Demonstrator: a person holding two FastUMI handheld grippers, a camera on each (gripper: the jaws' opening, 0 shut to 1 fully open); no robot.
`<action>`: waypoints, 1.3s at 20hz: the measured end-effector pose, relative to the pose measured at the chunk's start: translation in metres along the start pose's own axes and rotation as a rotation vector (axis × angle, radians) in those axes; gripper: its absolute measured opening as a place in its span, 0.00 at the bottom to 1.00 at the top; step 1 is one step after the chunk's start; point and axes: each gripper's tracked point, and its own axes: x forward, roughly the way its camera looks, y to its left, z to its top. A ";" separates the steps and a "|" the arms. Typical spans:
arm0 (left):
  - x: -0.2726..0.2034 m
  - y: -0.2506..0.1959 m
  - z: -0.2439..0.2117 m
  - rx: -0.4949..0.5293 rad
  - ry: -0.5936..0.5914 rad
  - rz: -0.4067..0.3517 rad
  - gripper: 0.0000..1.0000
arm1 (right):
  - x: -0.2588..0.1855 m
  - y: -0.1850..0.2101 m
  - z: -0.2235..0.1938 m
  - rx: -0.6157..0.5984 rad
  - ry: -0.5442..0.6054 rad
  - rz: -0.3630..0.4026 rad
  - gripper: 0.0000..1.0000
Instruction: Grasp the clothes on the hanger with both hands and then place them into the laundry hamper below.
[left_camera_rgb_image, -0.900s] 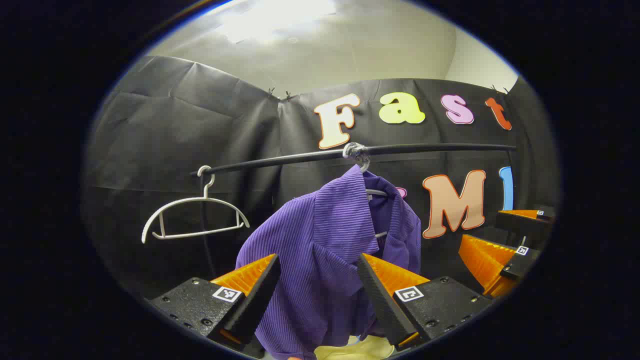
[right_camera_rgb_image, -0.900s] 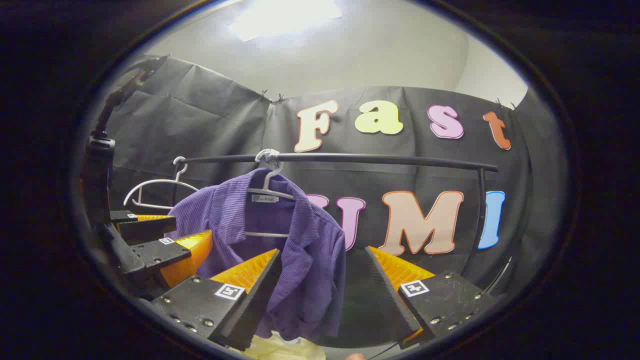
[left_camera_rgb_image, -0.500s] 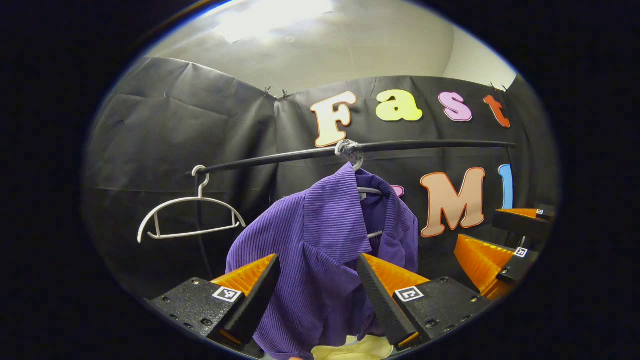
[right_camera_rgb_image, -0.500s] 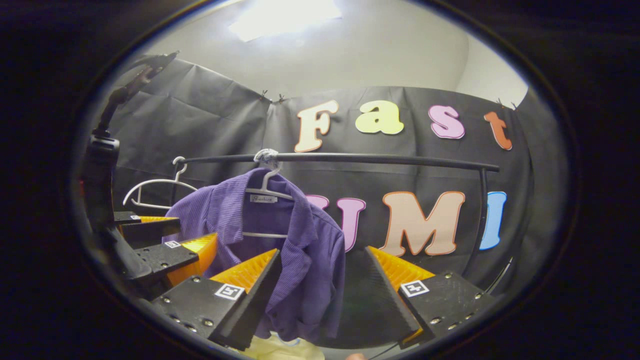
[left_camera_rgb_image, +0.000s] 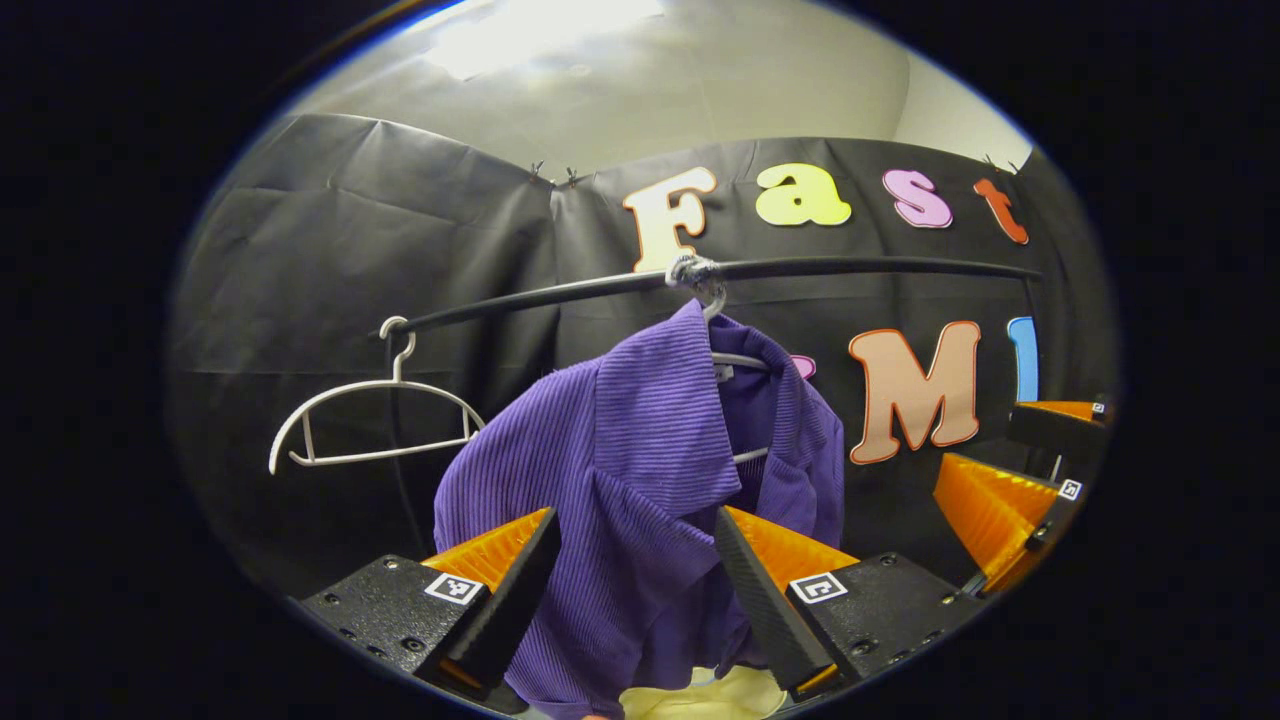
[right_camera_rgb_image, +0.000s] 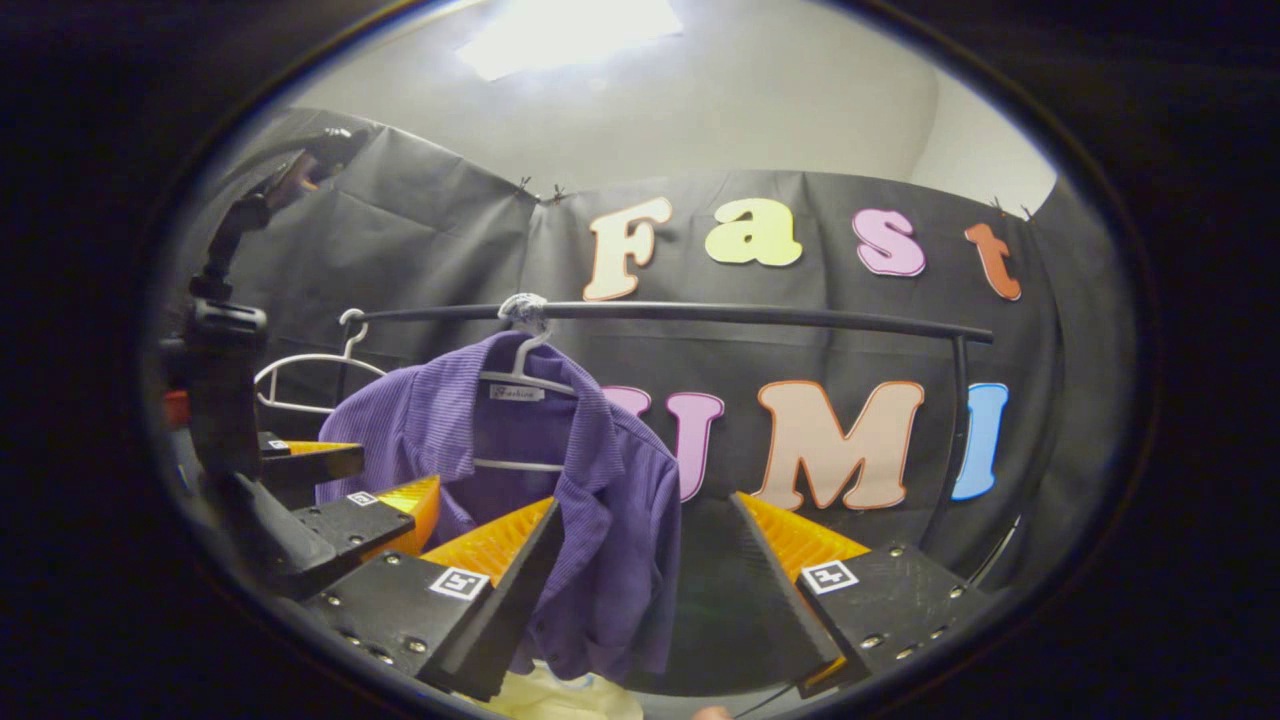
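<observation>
A purple ribbed shirt (left_camera_rgb_image: 640, 480) (right_camera_rgb_image: 590, 500) hangs on a white hanger (right_camera_rgb_image: 525, 380) from a black rail (left_camera_rgb_image: 860, 268) (right_camera_rgb_image: 760, 315). My left gripper (left_camera_rgb_image: 635, 535) stands open in front of the shirt's left shoulder, with cloth seen between the fingers but not pressed. My right gripper (right_camera_rgb_image: 645, 525) is open too, near the shirt's right front edge. The left gripper (right_camera_rgb_image: 340, 500) appears at the left of the right gripper view, and the right gripper (left_camera_rgb_image: 1010, 480) at the right of the left gripper view. A pale yellow hamper rim (left_camera_rgb_image: 700, 695) (right_camera_rgb_image: 560, 695) peeks out below the shirt.
An empty white hanger (left_camera_rgb_image: 370, 420) (right_camera_rgb_image: 305, 375) hangs at the rail's left end. The rail's upright post (right_camera_rgb_image: 955, 430) stands at the right. Black cloth wall lies behind everything.
Both grippers have drifted slightly closer to the shirt, which looks a little larger. Both stay open throughout.
</observation>
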 end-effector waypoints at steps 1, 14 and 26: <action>0.004 -0.003 -0.004 -0.002 0.006 0.003 0.95 | 0.001 -0.003 -0.002 -0.007 0.005 -0.006 0.95; 0.050 0.008 -0.017 -0.043 -0.046 0.156 0.96 | -0.024 -0.047 -0.010 -0.056 0.044 -0.125 0.95; 0.055 0.041 -0.017 0.022 -0.055 0.165 0.13 | -0.032 -0.051 -0.018 -0.013 0.055 -0.125 0.98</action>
